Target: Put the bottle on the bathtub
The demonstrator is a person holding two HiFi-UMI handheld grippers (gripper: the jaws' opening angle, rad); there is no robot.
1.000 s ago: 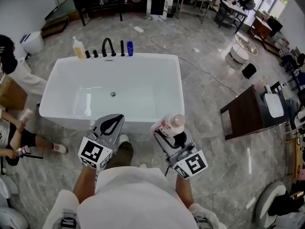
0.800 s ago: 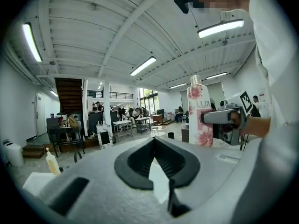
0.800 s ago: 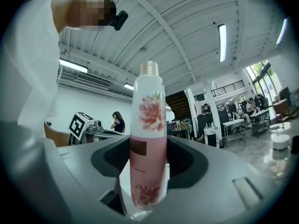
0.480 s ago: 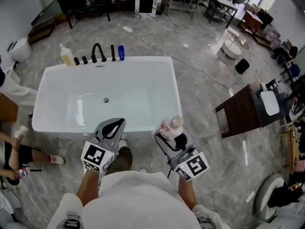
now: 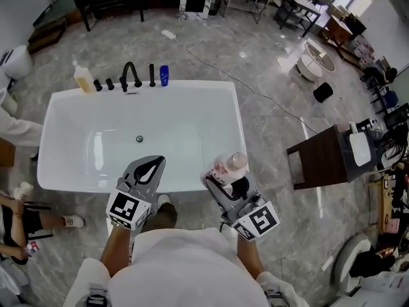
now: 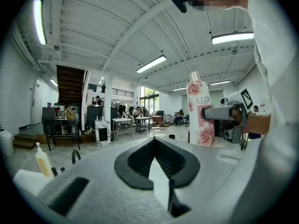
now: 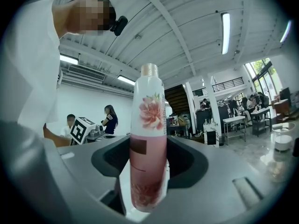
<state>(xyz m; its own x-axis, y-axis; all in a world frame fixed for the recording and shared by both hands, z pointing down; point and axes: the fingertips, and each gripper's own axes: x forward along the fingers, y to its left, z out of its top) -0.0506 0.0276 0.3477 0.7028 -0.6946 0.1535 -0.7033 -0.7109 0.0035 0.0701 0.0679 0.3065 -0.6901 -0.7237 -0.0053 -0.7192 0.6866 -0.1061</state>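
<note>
Bottle [image 7: 148,143] upright, clamped in right hand-held gripper [image 5: 222,179], beside bathtub [image 5: 77,185]

I wear a white short-sleeved shirt [image 5: 182,270]. My left gripper [image 5: 152,165] and right gripper [image 5: 218,175] have grey moulded shells with black-lined jaws. Each carries a white marker cube [image 5: 130,206] with black square patterns.

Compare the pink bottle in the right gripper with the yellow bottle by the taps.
The pink bottle is clamped in the right gripper, held in the air by the bathtub's near edge; the yellow bottle stands free at the far edge, beside the taps. The pink bottle is white above and pink below, with a flower print; the yellow bottle looks pale yellow throughout. Both stand upright.
</note>
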